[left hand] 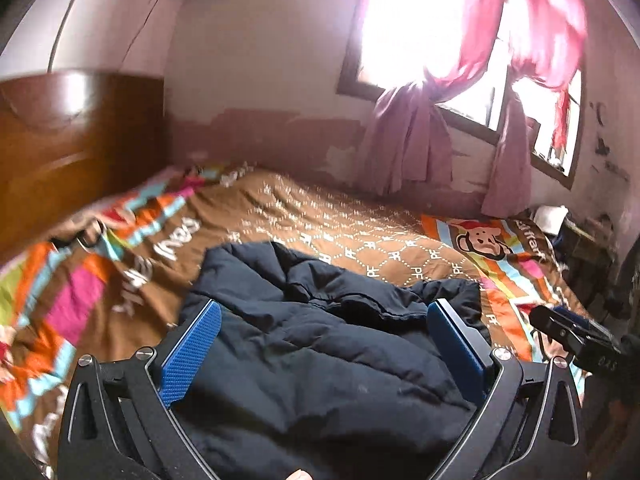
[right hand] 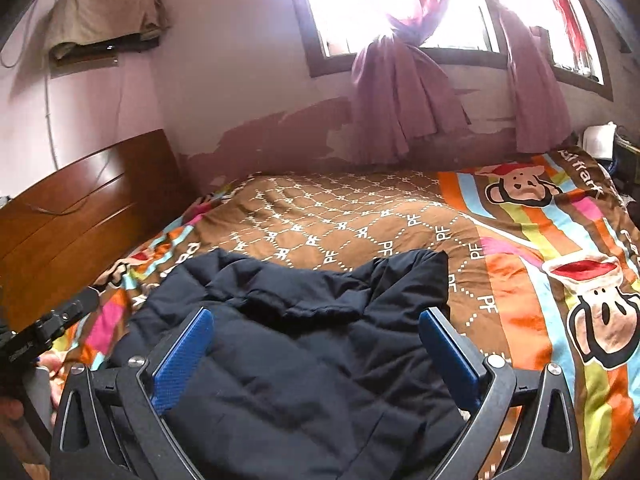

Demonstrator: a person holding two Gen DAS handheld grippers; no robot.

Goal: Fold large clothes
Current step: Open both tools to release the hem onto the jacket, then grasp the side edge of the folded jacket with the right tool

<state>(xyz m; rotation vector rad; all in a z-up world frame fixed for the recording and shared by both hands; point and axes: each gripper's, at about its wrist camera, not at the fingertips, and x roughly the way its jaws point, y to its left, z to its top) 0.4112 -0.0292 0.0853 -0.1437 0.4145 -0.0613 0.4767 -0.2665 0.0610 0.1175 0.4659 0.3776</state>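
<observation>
Left view blurred at its left edge. Headboard [right hand: 80, 200], brown wood, at left. Bedspread [right hand: 340, 216], brown with striped cartoon border, covers the bed. Jacket [right hand: 296, 344], dark, quilted, crumpled, lies on its near part, lower hem cut off. Left gripper [left hand: 324, 344] and right gripper [right hand: 316, 352]: jaws wide apart above jacket, holding nothing. 2 knotted curtains [right hand: 400, 96] at window.

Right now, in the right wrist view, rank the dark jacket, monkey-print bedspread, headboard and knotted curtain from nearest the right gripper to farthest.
1. Dark jacket, right beneath the open right gripper.
2. Monkey-print bedspread, under and beyond the jacket.
3. Headboard, far left.
4. Knotted curtain, at the window wall.
</observation>
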